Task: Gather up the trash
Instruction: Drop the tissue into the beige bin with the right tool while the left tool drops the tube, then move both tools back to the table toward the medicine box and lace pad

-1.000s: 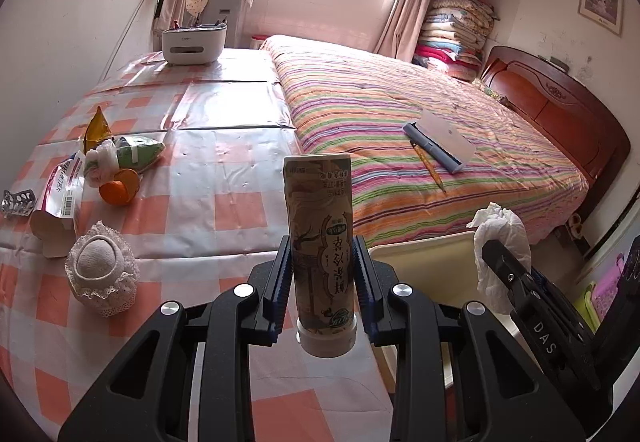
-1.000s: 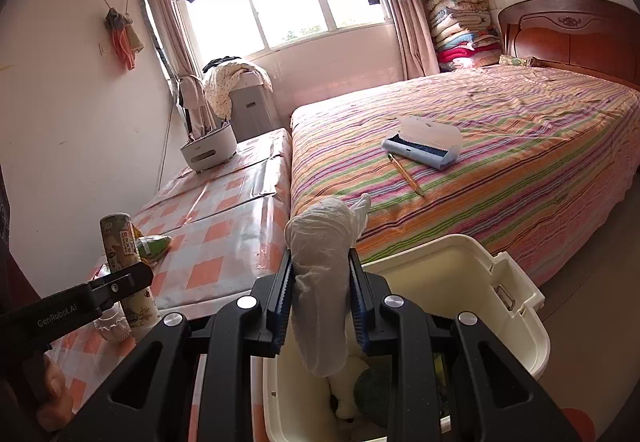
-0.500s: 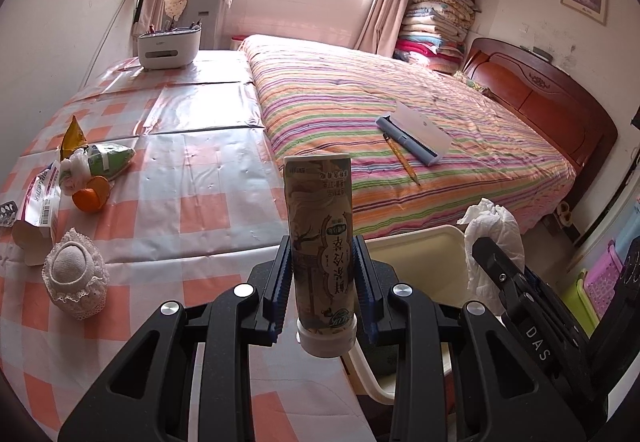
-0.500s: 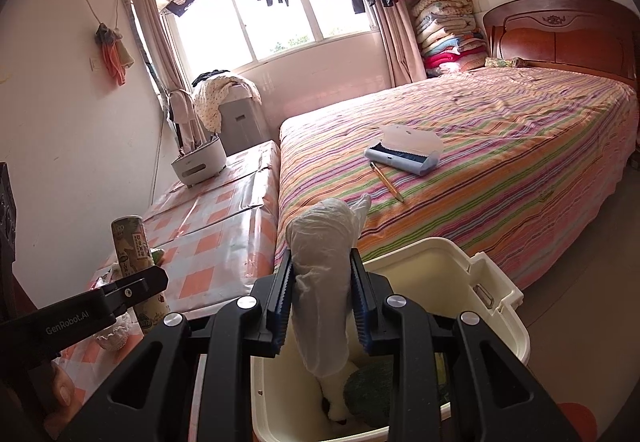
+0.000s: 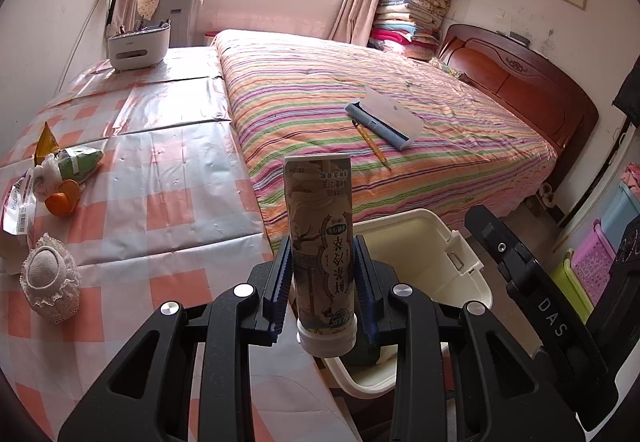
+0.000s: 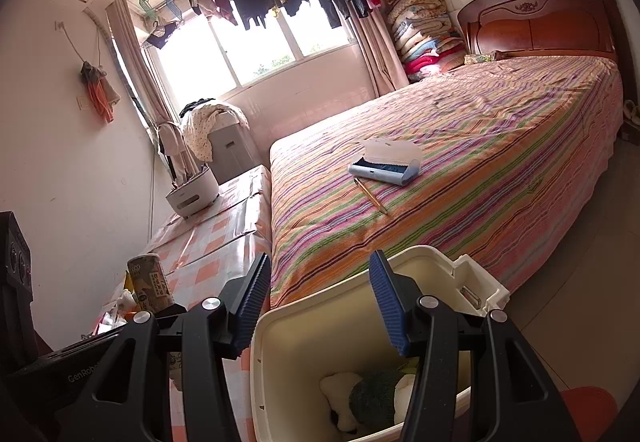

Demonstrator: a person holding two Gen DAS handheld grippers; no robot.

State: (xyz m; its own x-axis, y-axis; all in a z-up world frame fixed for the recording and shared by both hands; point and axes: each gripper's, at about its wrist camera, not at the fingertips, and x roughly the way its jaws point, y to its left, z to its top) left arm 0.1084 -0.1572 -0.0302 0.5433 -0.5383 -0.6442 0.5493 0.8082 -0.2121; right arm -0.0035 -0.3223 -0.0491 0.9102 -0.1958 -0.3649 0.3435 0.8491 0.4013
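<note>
The tube [image 5: 322,258] is clamped upright, cap down, in the left tool [image 5: 323,280], just above the bin [image 5: 470,282] at its tabletop-side rim. The right tool [image 6: 320,302] is spread wide and empty over the bin.

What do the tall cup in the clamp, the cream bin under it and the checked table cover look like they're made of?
Cup: probably printed paper or card, matte, with a white plastic-looking cap at its lower end.
Bin: moulded plastic, smooth cream walls with a soft sheen and a moulded latch.
Table cover: likely vinyl or oilcloth; it glares under the window light and shows creases.
</note>
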